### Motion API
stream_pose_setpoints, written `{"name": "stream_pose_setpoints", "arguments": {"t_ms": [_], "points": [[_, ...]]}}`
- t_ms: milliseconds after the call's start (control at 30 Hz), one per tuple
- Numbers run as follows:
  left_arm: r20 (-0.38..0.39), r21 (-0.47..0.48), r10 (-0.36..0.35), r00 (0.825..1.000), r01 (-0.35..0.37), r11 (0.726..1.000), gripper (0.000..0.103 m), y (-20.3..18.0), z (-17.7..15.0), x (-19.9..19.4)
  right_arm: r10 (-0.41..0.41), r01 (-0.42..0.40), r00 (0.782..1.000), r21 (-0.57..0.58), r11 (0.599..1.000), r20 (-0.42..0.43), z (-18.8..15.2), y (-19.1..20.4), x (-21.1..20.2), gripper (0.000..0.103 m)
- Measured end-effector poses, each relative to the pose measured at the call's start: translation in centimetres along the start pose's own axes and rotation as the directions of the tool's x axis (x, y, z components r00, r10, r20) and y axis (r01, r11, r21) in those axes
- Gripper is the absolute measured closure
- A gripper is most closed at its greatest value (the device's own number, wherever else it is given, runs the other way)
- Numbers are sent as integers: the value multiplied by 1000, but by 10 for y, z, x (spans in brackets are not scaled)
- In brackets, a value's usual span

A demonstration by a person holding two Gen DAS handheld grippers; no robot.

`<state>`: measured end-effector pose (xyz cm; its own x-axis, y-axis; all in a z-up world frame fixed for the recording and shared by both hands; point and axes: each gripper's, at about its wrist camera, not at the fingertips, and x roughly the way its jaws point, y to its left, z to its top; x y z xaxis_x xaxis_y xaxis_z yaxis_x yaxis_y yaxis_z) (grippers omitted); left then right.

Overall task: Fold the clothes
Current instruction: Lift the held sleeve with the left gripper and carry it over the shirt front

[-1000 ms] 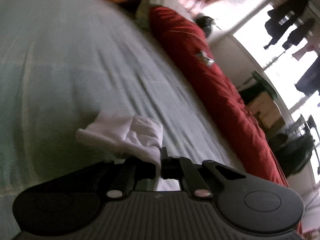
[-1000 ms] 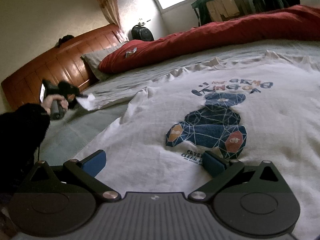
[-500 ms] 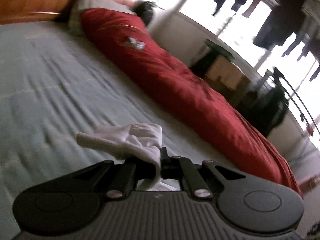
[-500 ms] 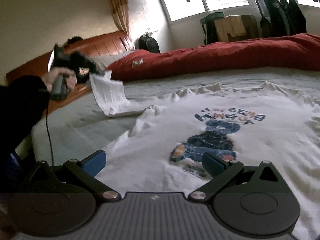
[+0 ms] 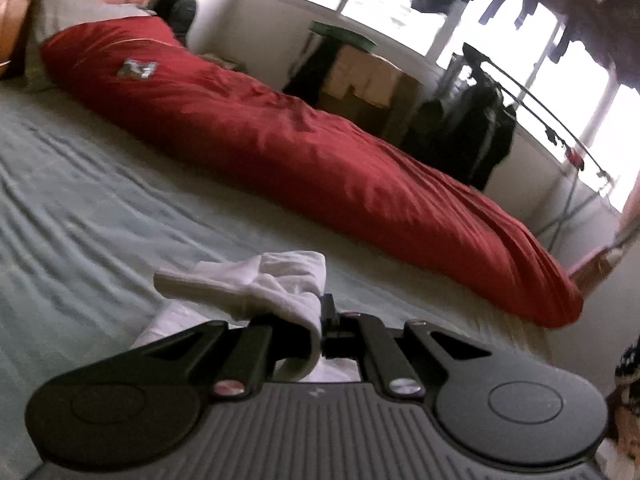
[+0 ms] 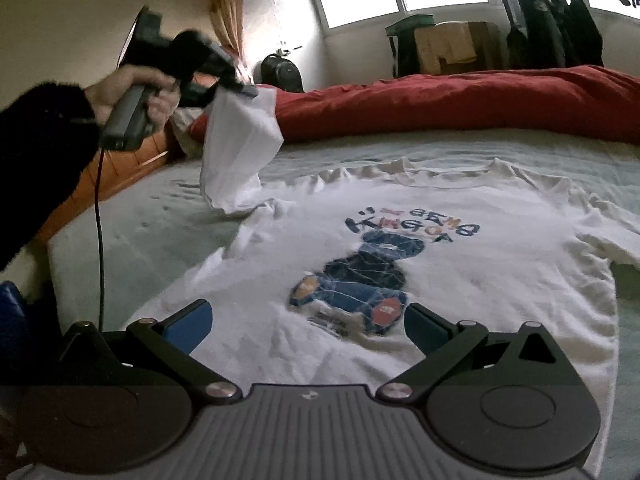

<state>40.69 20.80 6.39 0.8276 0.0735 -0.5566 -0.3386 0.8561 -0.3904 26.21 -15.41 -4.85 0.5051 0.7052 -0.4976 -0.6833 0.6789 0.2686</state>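
The white T-shirt [image 6: 460, 264] lies flat, print up, in the middle of the bed [image 6: 160, 196]. To fold well, the left gripper [image 6: 244, 89], pinching the sleeve [image 6: 236, 152] at 10 o'clock, should carry it inward toward the print without bunching. The right gripper [image 6: 308, 322] hovers spread, empty, at 6 o'clock.

We could not read the print on the T-shirt [image 6: 400, 248], which was blurred. Its hem lay hidden behind the right gripper [image 6: 308, 320], and the picture's edge cut its right sleeve [image 6: 612, 240].
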Motion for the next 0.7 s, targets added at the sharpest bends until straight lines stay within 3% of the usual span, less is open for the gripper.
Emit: {"name": "stream_pose_setpoints", "arguments": {"t_ms": [333, 700], "points": [[-55, 104, -72, 996, 78, 991, 101, -77, -20, 22, -13, 13, 1000, 13, 1000, -4, 2, -21, -12, 0], [-134, 212, -100, 986, 127, 969, 101, -152, -46, 56, -74, 76, 997, 96, 992, -22, 2, -49, -17, 0]]}}
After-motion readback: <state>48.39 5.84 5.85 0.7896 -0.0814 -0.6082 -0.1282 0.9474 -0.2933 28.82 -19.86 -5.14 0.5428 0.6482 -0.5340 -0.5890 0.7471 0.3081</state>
